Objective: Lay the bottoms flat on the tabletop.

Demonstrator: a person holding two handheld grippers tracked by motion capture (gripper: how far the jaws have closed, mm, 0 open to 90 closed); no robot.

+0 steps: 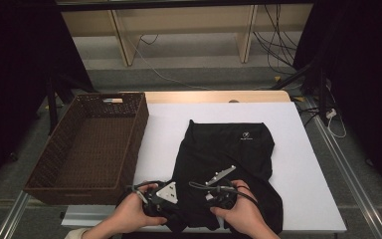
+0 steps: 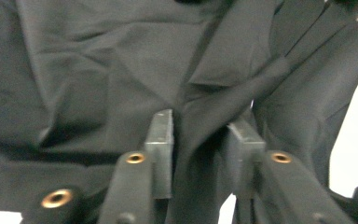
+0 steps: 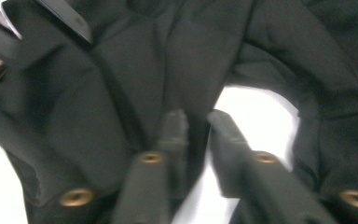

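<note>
- Black garment [image 1: 224, 164], near hem: left gripper [image 2: 205, 140] jaws apart, fold between.
- Right gripper [image 3: 198, 135] nearly closed on cloth.
- Pinch one layer only, evenly.

Brown wicker basket [image 1: 54, 164] sits at left of white table [image 1: 308, 164], just beside it. Cables [image 1: 278, 47] on floor behind, w/ wooden frame [image 1: 122, 40].

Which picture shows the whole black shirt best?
The high view: the black shirt lies whole on the white table beside the basket. The left gripper view and right gripper view show just close-up folds of cloth.
</note>
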